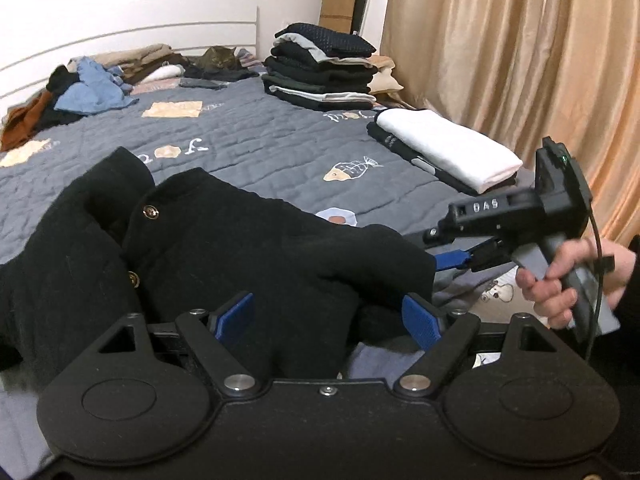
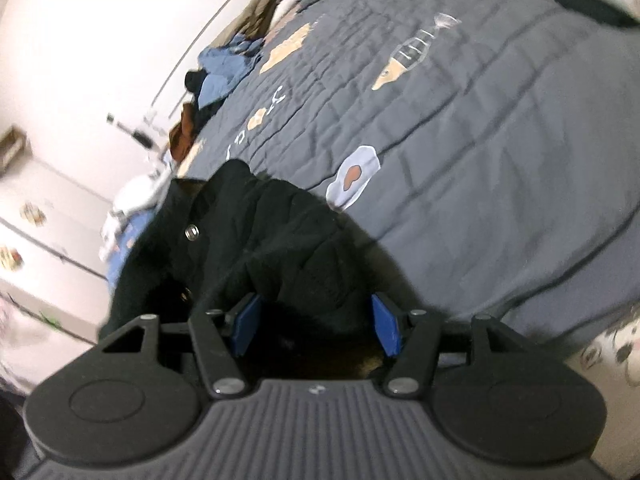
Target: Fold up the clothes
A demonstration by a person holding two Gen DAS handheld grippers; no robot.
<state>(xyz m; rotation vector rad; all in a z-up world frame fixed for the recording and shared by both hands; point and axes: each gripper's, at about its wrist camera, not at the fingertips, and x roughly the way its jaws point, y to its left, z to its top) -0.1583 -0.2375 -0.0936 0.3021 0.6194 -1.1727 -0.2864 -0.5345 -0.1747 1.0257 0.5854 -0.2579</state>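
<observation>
A black quilted jacket [image 1: 208, 248] with gold snap buttons lies bunched at the near edge of the grey quilted bed [image 1: 256, 132]. My left gripper [image 1: 328, 316] is open, its blue pads on either side of a fold of the jacket. My right gripper [image 2: 316, 326] is also open, with the jacket [image 2: 272, 240] bulging between its blue pads. In the left wrist view the right gripper's body [image 1: 516, 216] reaches in from the right, its blue fingers [image 1: 452, 260] at the jacket's right edge.
A tall stack of folded dark clothes [image 1: 320, 68] and a folded white garment on black ones [image 1: 448, 148] sit at the right. An unfolded heap [image 1: 80, 92] lies at the far left. A cat [image 1: 220, 58] rests by the headboard. Beige curtains [image 1: 520, 60] hang on the right.
</observation>
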